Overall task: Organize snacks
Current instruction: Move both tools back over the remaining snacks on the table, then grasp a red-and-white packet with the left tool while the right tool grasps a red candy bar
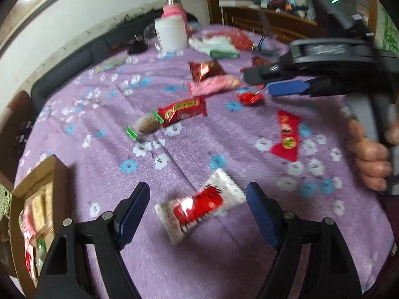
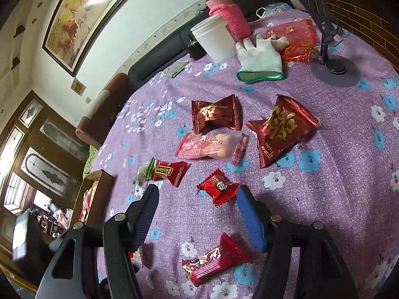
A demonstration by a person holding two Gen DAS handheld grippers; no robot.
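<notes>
My left gripper (image 1: 198,199) is open and empty, its jaws on either side of a white-and-red snack packet (image 1: 199,209) on the purple tablecloth (image 1: 224,261). My right gripper (image 2: 198,199) is open and empty, just above a small red candy packet (image 2: 219,186); it also shows in the left wrist view (image 1: 264,84) over that same red candy (image 1: 250,97). Other snacks lie loose: a red bar (image 1: 183,111), a pink packet (image 2: 212,145), two dark red packets (image 2: 215,113) (image 2: 281,127), a long red packet (image 2: 215,261).
An open cardboard box (image 1: 37,199) holding several snacks sits at the table's left edge. At the back stand a white cup (image 2: 214,38), a pink bottle (image 2: 229,17), a white glove (image 2: 260,57) and a phone stand (image 2: 334,67).
</notes>
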